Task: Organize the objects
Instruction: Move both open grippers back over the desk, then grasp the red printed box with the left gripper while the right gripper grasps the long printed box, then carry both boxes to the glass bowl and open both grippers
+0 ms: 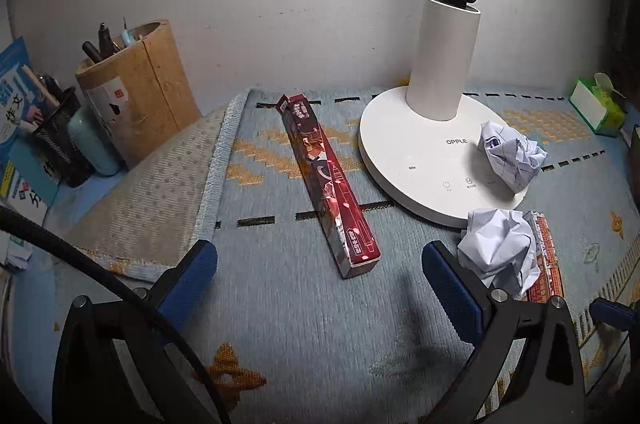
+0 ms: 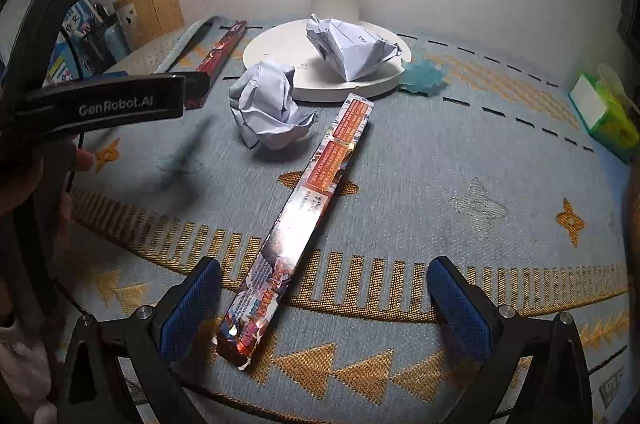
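1. The silver-and-orange long box (image 2: pixel 305 220) lies diagonally on the patterned mat (image 2: pixel 460 152), its near end between your right gripper's (image 2: pixel 322 308) spread blue pads (image 2: pixel 188 308), nearer the left one.
2. Shift slightly left so the box is centred, close across its narrow width, and lift level; a long box probably tips if pinched at one end.
3. The red long box (image 1: pixel 329 184) lies ahead of your left gripper (image 1: pixel 320 280), which is spread and holds nothing.
4. One crumpled paper ball (image 2: pixel 269 104) sits just left of the far end of the silver box; another paper ball (image 2: pixel 352 48) rests on the white lamp base (image 2: pixel 276 64).
5. The wooden pen holder (image 1: pixel 140 92) stands far left; a green tissue box (image 2: pixel 604 116) sits far right.
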The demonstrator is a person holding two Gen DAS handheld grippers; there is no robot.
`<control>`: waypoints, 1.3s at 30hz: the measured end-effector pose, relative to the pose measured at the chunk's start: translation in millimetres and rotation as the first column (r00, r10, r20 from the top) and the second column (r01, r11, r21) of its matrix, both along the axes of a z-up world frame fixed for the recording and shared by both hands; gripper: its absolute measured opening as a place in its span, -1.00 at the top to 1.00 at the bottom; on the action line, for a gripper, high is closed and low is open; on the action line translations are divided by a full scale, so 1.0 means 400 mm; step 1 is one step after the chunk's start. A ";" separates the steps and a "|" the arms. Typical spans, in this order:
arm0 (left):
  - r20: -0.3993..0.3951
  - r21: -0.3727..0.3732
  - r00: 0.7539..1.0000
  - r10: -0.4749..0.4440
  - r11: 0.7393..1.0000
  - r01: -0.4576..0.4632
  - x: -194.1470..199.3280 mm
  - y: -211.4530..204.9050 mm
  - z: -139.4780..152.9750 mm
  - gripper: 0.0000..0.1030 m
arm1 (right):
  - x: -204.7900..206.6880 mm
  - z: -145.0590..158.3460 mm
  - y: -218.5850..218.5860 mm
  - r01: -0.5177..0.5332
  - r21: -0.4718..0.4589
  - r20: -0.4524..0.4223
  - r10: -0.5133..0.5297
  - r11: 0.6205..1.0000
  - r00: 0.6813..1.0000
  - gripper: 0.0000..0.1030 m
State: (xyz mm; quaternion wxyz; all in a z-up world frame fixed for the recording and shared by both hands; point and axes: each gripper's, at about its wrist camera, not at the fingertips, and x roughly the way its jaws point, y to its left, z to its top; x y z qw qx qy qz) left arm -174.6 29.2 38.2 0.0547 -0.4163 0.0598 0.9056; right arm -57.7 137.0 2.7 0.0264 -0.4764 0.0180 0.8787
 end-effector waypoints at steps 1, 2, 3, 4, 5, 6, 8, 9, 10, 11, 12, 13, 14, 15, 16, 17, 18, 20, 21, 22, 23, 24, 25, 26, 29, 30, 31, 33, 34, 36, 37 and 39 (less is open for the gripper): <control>0.011 -0.006 1.000 0.000 1.000 0.000 -0.018 0.006 -0.010 -1.00 | 0.001 0.000 0.003 0.009 0.005 -0.010 -0.009 1.000 1.000 -1.00; 0.023 -0.008 1.000 0.002 1.000 -0.002 -0.035 0.010 -0.021 -1.00 | 0.007 -0.001 0.003 0.015 0.013 -0.029 -0.014 1.000 0.999 -1.00; 0.040 -0.008 0.999 0.008 1.000 -0.008 -0.050 0.012 -0.035 -1.00 | 0.016 -0.002 0.004 0.025 0.015 -0.049 -0.024 1.000 0.999 -1.00; 0.068 0.002 0.998 0.015 1.000 -0.015 -0.063 0.011 -0.052 -1.00 | 0.016 -0.002 0.005 0.026 0.018 -0.050 -0.025 1.000 0.998 -1.00; 0.074 0.069 0.997 0.016 0.997 -0.021 -0.069 -0.002 -0.051 -1.00 | 0.016 -0.003 0.008 0.025 0.016 -0.051 -0.024 1.000 0.998 -1.00; 0.075 0.082 0.997 0.027 0.996 -0.033 -0.071 -0.006 -0.051 -1.00 | 0.015 -0.002 0.011 0.025 0.015 -0.051 -0.024 1.000 0.998 -1.00; 0.076 0.048 0.997 0.027 0.998 -0.031 -0.069 0.009 -0.054 -1.00 | 0.018 -0.002 0.014 0.025 0.016 -0.051 -0.024 1.000 0.998 -1.00; 0.077 0.048 0.997 0.026 0.998 -0.030 -0.068 0.011 -0.054 -1.00 | 0.018 -0.001 0.016 0.025 0.016 -0.051 -0.025 1.000 0.998 -1.00; 0.079 0.052 0.997 0.026 0.998 -0.030 -0.067 0.011 -0.054 -1.00 | 0.018 -0.003 0.016 0.025 0.015 -0.052 -0.025 1.000 0.998 -1.00; 0.079 0.052 0.997 0.026 0.998 -0.030 -0.065 0.012 -0.055 -1.00 | 0.017 -0.003 0.016 0.026 0.015 -0.051 -0.025 1.000 0.998 -1.00; 0.079 0.052 0.997 0.026 0.998 -0.030 -0.063 0.012 -0.055 -1.00 | 0.017 -0.003 0.016 0.026 0.016 -0.051 -0.025 1.000 0.998 -1.00; 0.079 0.052 0.997 0.026 0.998 -0.030 -0.061 0.014 -0.055 -1.00 | 0.016 -0.002 0.017 0.026 0.016 -0.051 -0.025 1.000 0.998 -1.00; 0.079 0.052 0.997 0.026 0.998 -0.030 -0.059 0.014 -0.055 -1.00 | 0.017 -0.002 0.016 0.026 0.016 -0.051 -0.025 1.000 0.998 -1.00; 0.079 0.052 0.997 0.026 0.998 -0.030 -0.059 0.014 -0.055 -1.00 | 0.016 -0.002 0.016 0.026 0.016 -0.051 -0.025 1.000 0.998 -1.00; 0.079 0.053 0.997 0.026 0.998 -0.030 -0.058 0.015 -0.055 -1.00 | 0.016 -0.002 0.016 0.026 0.016 -0.051 -0.025 1.000 0.998 -1.00; 0.078 0.057 0.997 0.024 0.998 -0.028 -0.057 0.015 -0.054 -0.93 | 0.016 -0.002 0.016 0.026 0.013 -0.052 -0.025 1.000 0.998 -1.00; 0.062 0.065 0.998 0.016 0.998 -0.020 -0.050 0.016 -0.048 -0.69 | 0.020 0.004 0.020 0.019 0.001 -0.064 -0.019 1.000 0.998 -0.98; 0.003 0.099 1.000 -0.021 0.995 0.020 -0.022 0.020 -0.027 0.72 | 0.046 0.029 0.034 0.017 -0.024 -0.127 -0.020 1.000 0.992 0.63; -0.006 0.109 0.999 -0.036 0.993 0.037 -0.015 0.023 -0.024 0.72 | 0.050 0.027 0.042 0.015 -0.049 -0.137 -0.022 0.999 0.990 0.61; -0.018 0.100 1.000 -0.024 0.995 0.026 -0.008 0.024 -0.019 0.72 | 0.048 0.022 0.055 -0.001 -0.093 -0.131 -0.011 0.996 0.991 0.66; -0.030 0.092 1.000 -0.007 0.996 0.010 -0.002 0.024 -0.015 0.72 | 0.046 0.019 0.064 0.000 -0.126 -0.132 -0.017 0.992 0.991 0.66; -0.044 0.093 0.999 0.004 0.996 0.001 0.006 0.022 -0.010 0.72 | 0.044 0.018 0.077 0.005 -0.154 -0.134 -0.026 0.988 0.991 0.67; -0.062 0.104 0.998 0.011 0.995 -0.004 0.015 0.019 -0.003 0.72 | 0.046 0.019 0.092 0.011 -0.178 -0.136 -0.036 0.984 0.990 0.67; -0.077 0.118 0.997 0.019 0.993 -0.010 0.026 0.014 0.003 0.72 | 0.045 0.017 0.103 0.017 -0.199 -0.139 -0.045 0.980 0.989 0.67; -0.077 0.129 0.996 0.035 0.991 -0.025 0.053 0.007 0.008 0.72 | 0.049 0.020 0.136 0.040 -0.238 -0.147 -0.076 0.970 0.986 0.67; -0.077 0.120 0.996 0.039 0.992 -0.030 0.063 0.007 0.009 0.72 | 0.049 0.018 0.145 0.044 -0.248 -0.150 -0.083 0.968 0.985 0.67; -0.079 0.116 0.996 0.043 0.993 -0.033 0.073 0.006 0.012 0.72 | 0.051 0.017 0.156 0.045 -0.251 -0.153 -0.086 0.967 0.984 0.67; -0.085 0.120 0.995 0.045 0.992 -0.035 0.094 0.004 0.026 0.72 | 0.056 0.016 0.176 0.050 -0.249 -0.157 -0.091 0.967 0.983 0.67; -0.091 0.116 0.995 0.045 0.993 -0.034 0.106 0.004 0.035 0.72 | 0.060 0.015 0.172 0.053 -0.256 -0.158 -0.096 0.965 0.983 0.67; -0.106 0.094 0.994 0.041 0.995 -0.031 0.131 0.004 0.055 0.72 | 0.062 0.017 0.180 0.054 -0.280 -0.161 -0.103 0.959 0.982 0.67; -0.114 0.084 0.993 0.038 0.996 -0.029 0.141 0.007 0.066 0.72 | 0.070 0.024 0.173 0.056 -0.286 -0.164 -0.107 0.957 0.981 0.67; -0.127 0.072 0.991 0.034 0.997 -0.025 0.154 0.005 0.081 0.72 | 0.083 0.031 0.163 0.057 -0.291 -0.173 -0.111 0.955 0.979 0.67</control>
